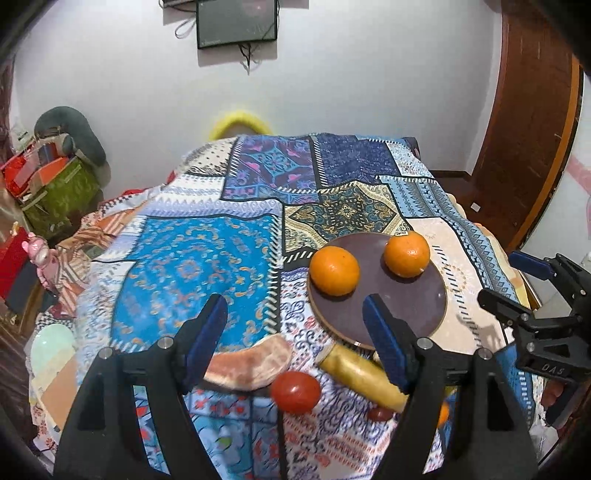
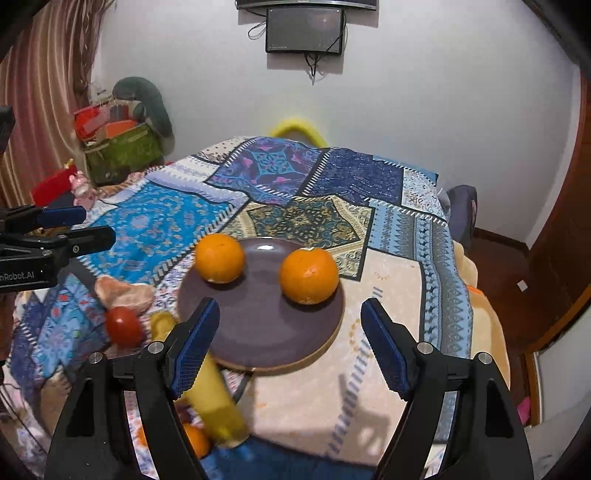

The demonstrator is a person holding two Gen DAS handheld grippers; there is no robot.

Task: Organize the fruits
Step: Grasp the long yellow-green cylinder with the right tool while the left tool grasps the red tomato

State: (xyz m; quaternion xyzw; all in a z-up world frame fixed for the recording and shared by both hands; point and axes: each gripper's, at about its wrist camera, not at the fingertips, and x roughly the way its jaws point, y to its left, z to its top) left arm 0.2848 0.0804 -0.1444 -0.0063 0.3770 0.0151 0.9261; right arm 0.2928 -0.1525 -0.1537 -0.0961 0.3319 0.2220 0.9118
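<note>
While two oranges sit on plate, both jaws spread, perhaps banana beside.

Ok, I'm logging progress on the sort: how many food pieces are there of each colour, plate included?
Orange: 3
Yellow: 1
Red: 2, the second mostly hidden
Peach: 1
Total: 7

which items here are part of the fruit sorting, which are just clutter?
Job:
plate
two oranges on it
tomato
banana
third orange

Clutter:
bread-like piece
green box
wall screen
pink figurine
</note>
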